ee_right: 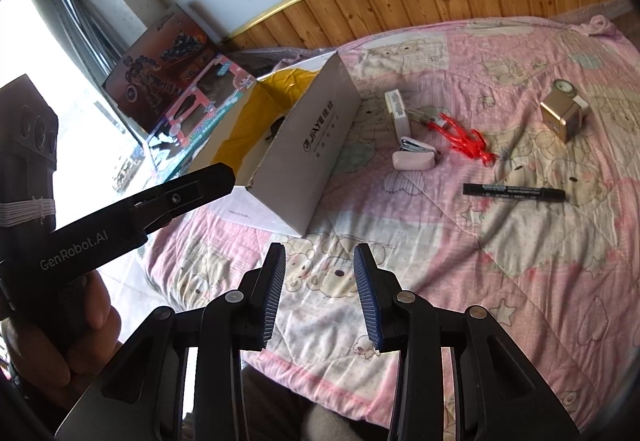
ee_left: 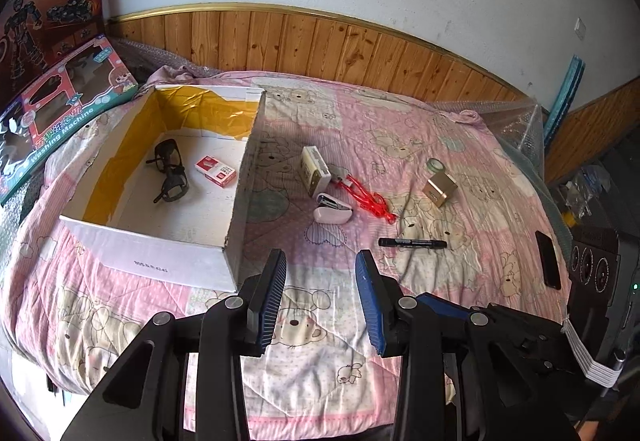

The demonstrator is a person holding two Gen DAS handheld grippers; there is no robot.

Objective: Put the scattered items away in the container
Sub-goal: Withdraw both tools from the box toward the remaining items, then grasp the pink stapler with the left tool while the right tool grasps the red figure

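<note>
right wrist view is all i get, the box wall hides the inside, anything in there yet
Observer: Yes. The left wrist view shows black glasses and a small red and white packet lying on the floor of the cardboard box.
Operator: is my left claw holding anything
Observer: No, it is open and empty, above the quilt near the box's front corner.
Operator: anything i miss on the right
Observer: A dark flat phone-like slab lies at the quilt's right edge.
</note>
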